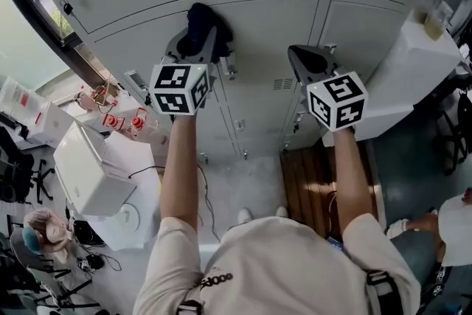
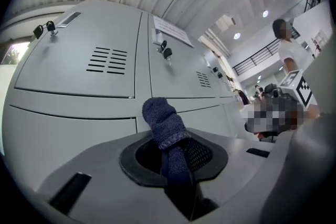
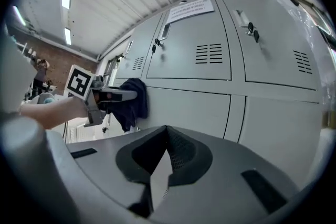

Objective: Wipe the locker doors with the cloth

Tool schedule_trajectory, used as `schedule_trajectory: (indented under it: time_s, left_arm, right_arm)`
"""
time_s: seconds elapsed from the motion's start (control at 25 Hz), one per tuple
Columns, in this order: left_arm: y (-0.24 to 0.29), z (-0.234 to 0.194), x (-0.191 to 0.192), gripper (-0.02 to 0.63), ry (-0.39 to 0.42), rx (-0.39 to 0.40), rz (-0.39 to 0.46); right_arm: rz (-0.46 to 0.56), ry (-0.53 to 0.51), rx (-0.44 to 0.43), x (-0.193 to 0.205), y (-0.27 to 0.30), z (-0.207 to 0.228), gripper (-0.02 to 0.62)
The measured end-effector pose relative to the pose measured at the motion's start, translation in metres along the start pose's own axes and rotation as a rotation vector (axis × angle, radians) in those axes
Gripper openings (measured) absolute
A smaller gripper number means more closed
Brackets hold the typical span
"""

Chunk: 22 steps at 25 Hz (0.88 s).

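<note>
Locker doors (all shut) face cloth held by left gripper

Dark navy towelling cloth, bunched into a rounded wad with a stitched hem across the middle. Pinched between the closed jaws of the left gripper, upper end bulging past the jaw tips, lower folds hanging loose. Pressed against the pale grey metal locker doors, high on a middle-row door near the seam under the upper row. All shut, flat-fronted, set in rows, with louvred vent slots; keys hanging in the upper locks.
</note>
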<state>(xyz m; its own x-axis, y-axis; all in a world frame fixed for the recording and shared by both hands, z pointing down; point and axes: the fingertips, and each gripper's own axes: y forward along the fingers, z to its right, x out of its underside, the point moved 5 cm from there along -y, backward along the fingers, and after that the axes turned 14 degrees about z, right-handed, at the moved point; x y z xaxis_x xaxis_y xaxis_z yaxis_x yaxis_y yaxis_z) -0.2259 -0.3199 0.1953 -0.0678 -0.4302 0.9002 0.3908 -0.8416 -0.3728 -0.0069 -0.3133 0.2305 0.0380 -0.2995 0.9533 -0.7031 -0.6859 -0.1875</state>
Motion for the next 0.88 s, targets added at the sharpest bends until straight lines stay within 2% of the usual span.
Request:
schedule_trajectory:
  time_s: [0.12, 0.52, 0.88]
  left_arm:
    - [0.012, 0.004, 0.003, 0.084, -0.006, -0.007, -0.002]
    - [0.055, 0.053, 0.011, 0.084, -0.047, 0.055, 0.016]
    - [0.100, 0.119, 0.024, 0.084, -0.077, 0.200, 0.012]
  right_arm:
    - [-0.023, -0.040, 0.011, 0.004, 0.003, 0.009, 0.000]
    - [-0.049, 0.008, 0.074, 0.014, -0.026, 0.047, 0.000]
    - [-0.096, 0.023, 0.151, 0.032, -0.063, 0.069, 0.000]
